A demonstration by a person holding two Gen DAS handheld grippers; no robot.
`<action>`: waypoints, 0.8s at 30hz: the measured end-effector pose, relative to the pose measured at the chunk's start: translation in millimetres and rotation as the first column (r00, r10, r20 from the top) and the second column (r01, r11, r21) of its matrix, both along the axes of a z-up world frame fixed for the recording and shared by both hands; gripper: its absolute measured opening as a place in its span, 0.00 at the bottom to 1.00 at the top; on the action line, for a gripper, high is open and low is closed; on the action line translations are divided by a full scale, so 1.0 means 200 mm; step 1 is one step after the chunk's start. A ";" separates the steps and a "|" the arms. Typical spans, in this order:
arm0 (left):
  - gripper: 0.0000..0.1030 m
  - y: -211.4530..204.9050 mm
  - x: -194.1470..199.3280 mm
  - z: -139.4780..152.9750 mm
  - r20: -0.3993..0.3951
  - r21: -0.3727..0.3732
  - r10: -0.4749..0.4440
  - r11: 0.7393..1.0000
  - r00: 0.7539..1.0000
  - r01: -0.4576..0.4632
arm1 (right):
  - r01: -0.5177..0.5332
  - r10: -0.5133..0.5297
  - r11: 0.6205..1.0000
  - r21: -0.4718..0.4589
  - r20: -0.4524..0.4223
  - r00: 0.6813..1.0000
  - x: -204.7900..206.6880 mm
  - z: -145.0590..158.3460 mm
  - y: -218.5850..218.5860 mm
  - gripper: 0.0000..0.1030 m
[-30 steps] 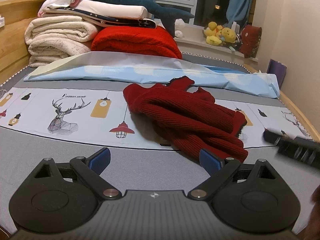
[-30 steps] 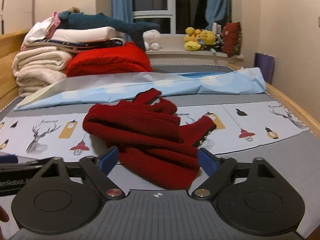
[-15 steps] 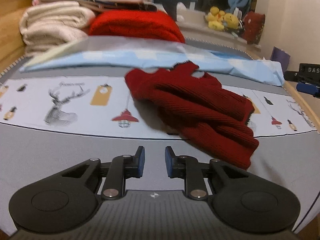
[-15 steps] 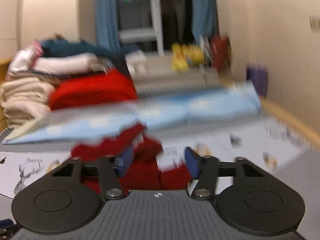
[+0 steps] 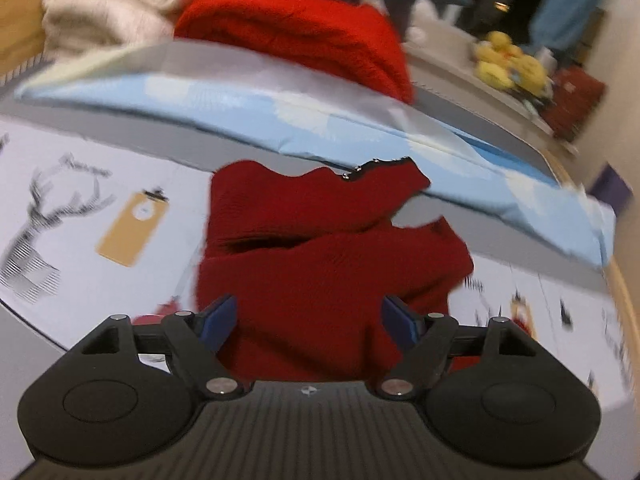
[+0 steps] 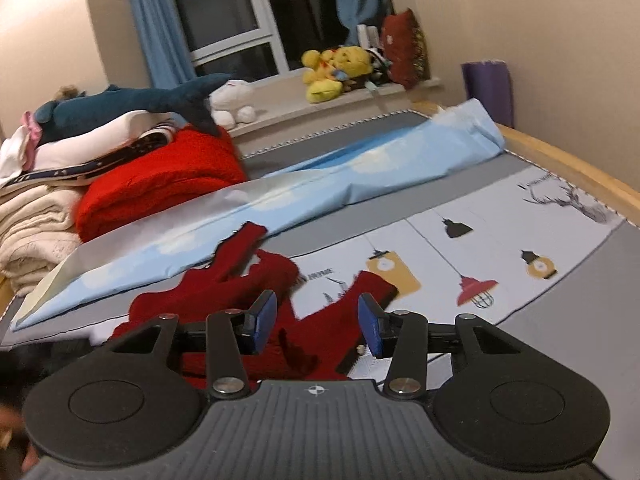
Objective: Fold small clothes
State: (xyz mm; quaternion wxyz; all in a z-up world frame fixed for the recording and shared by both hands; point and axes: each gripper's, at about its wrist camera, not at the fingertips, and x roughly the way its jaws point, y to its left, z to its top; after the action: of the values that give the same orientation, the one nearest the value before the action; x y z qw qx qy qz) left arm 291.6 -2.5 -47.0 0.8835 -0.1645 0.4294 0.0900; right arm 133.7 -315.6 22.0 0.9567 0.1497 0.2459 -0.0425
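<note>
A dark red knit sweater (image 5: 320, 248) lies crumpled on the printed bed sheet (image 5: 80, 184). My left gripper (image 5: 310, 318) is open, its blue pads wide apart, close above the sweater's near part. In the right wrist view the sweater (image 6: 240, 284) lies just ahead and to the left. My right gripper (image 6: 316, 322) is open with its jaws partly apart, over the sweater's right edge and holding nothing.
A light blue folded sheet (image 6: 320, 188) runs across the bed behind the sweater. A bright red blanket (image 6: 160, 184) and a stack of cream bedding (image 6: 32, 232) sit at the back left. Plush toys (image 6: 332, 68) line the windowsill. The wooden bed rail (image 6: 568, 160) is at the right.
My left gripper went from open to nearly shut, then open again, and moved forward over the sweater. My right gripper narrowed, lifted and swung right of the sweater.
</note>
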 end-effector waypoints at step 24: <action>0.03 0.74 -0.86 0.06 0.072 0.059 -0.135 0.990 0.988 0.131 | -0.004 0.005 0.999 0.049 -0.035 0.999 0.08 -0.08 0.04 0.47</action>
State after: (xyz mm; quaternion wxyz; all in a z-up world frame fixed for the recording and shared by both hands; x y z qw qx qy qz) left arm 119.8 146.3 -34.8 0.9072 -0.1149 0.4032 0.0359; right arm 149.6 -307.7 6.1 0.9484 0.1718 0.2640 -0.0369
